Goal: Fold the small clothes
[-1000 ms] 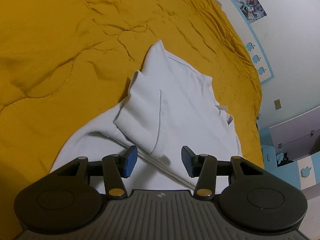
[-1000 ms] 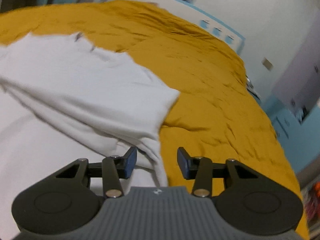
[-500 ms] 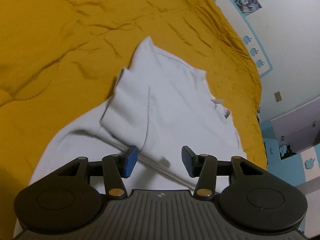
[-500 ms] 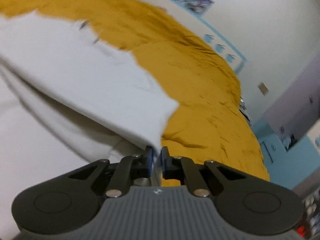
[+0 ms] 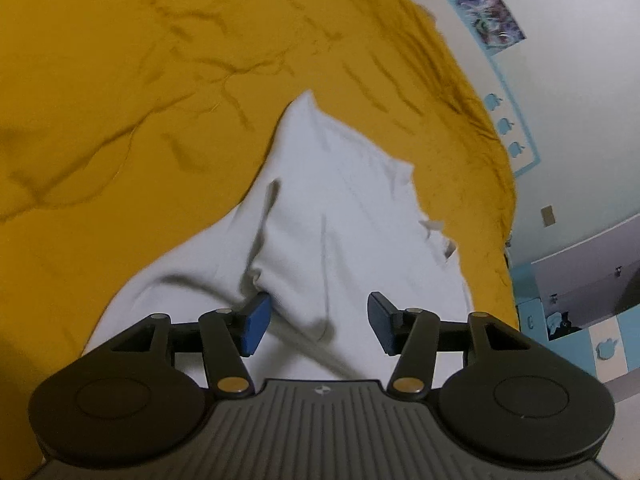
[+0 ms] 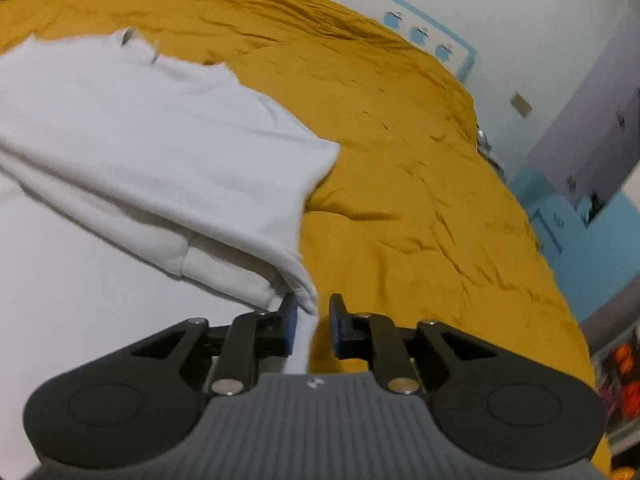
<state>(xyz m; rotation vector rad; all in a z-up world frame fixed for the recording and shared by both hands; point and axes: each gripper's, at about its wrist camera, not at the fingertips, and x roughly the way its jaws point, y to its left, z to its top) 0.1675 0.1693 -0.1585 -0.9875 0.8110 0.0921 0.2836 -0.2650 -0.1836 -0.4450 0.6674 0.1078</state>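
Note:
A white garment point(image 5: 340, 200) lies partly folded on a mustard-yellow bedspread point(image 5: 120, 80). My left gripper point(image 5: 318, 322) is open just above the garment's near part, with a creased fold under the gap and its blue pads clear of the cloth. In the right wrist view the garment point(image 6: 140, 128) has a folded-over layer whose corner hem runs down between the jaws of my right gripper point(image 6: 313, 326). Those jaws are opening: a narrow gap shows, the hem lies against the left pad, and yellow bedspread point(image 6: 400, 160) shows beside the right pad.
The bedspread stretches wide around the garment on the left and far sides. A white wall with a poster point(image 5: 492, 16) and blue apple stickers point(image 5: 504, 124) borders the bed's far edge. Blue and white cabinets point(image 5: 600, 344) stand to the right.
My right gripper went from wide open to shut on the garment's corner hem, then parted a little. The folded layer shifted and the sleeve fold flattened. The left gripper stayed open.

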